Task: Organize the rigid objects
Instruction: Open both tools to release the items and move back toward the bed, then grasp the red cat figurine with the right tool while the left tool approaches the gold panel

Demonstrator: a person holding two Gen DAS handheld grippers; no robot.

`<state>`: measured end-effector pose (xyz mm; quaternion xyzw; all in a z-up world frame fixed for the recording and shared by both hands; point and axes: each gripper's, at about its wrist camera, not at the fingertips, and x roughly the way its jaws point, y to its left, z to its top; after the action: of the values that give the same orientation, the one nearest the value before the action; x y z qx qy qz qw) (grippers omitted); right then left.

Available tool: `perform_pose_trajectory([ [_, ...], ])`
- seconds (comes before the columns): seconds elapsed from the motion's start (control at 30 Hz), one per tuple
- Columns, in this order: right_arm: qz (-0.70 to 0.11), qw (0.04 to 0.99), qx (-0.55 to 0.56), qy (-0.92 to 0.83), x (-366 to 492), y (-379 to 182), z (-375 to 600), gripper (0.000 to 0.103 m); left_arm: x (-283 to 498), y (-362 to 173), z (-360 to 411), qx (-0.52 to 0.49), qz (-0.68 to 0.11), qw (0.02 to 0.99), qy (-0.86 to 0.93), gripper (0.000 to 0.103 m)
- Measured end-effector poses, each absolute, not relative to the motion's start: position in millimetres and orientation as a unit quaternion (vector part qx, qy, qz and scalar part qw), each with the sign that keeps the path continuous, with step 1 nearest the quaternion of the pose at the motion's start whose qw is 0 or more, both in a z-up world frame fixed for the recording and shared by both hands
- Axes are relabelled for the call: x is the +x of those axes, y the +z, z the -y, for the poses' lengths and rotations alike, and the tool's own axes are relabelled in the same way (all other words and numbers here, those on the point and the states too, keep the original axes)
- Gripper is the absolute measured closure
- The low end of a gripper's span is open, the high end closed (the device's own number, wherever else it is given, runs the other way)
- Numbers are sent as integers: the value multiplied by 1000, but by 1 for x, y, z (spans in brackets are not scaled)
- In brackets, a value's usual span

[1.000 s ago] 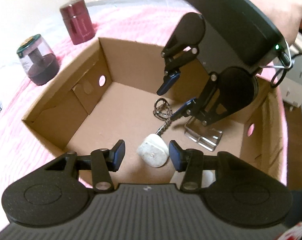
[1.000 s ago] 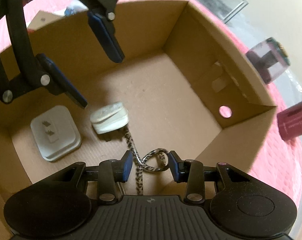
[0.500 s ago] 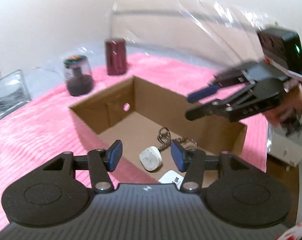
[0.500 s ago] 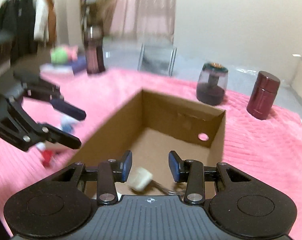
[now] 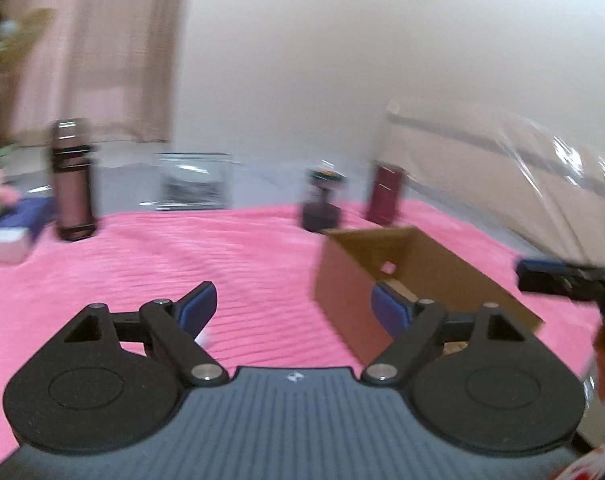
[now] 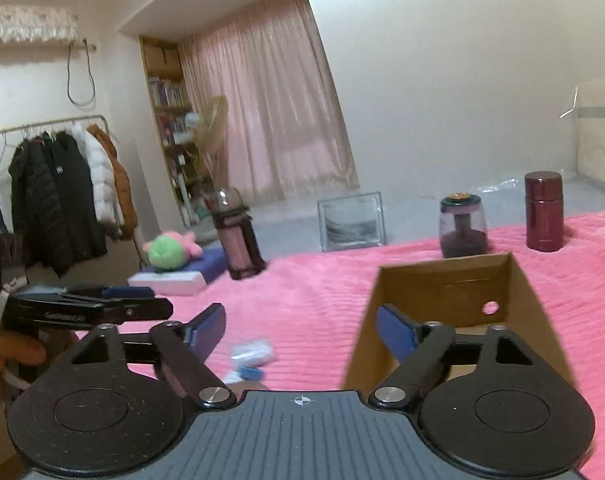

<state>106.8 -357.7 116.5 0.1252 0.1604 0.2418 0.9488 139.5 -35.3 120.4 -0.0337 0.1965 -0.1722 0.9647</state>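
Above the pink bed cover (image 6: 302,288), both the left tongs (image 5: 292,306) and right tongs (image 6: 300,326) are spread and empty. Right of them, the cardboard box (image 6: 442,280) sits near small blue-white items (image 6: 250,358).

blanket (image 6: 318,280) showing as ribbed pink plush cloth | cardboard box (image 6: 442,280) sitting on blanket, looking matt brown paperboard | maroon flask (image 6: 543,216) behind box gleaming like glossy metal | right gripper (image 6: 300,330) body looking matt black plastic, finger pads (image 6: 396,330) appearing smooth blue
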Motion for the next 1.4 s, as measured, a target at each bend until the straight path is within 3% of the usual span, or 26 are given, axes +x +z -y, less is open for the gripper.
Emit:
perform_pose_trajectory([
  [0.17,-155,953,103,240,81,109,314,19,110,110,-3,-56,-193,974,-107,21],
  [0.33,-171,951,66,250,77,92,274,19,95,87,-26,-64,-208,975,-49,11],
  [1.2,-288,923,8,255,162,-32,185,20,150,-20,-51,-74,-309,948,-34,12],
  [1.4,-304,915,-8,264,184,-52,174,35,165,-38,-49,-64,-327,942,-40,14],
])
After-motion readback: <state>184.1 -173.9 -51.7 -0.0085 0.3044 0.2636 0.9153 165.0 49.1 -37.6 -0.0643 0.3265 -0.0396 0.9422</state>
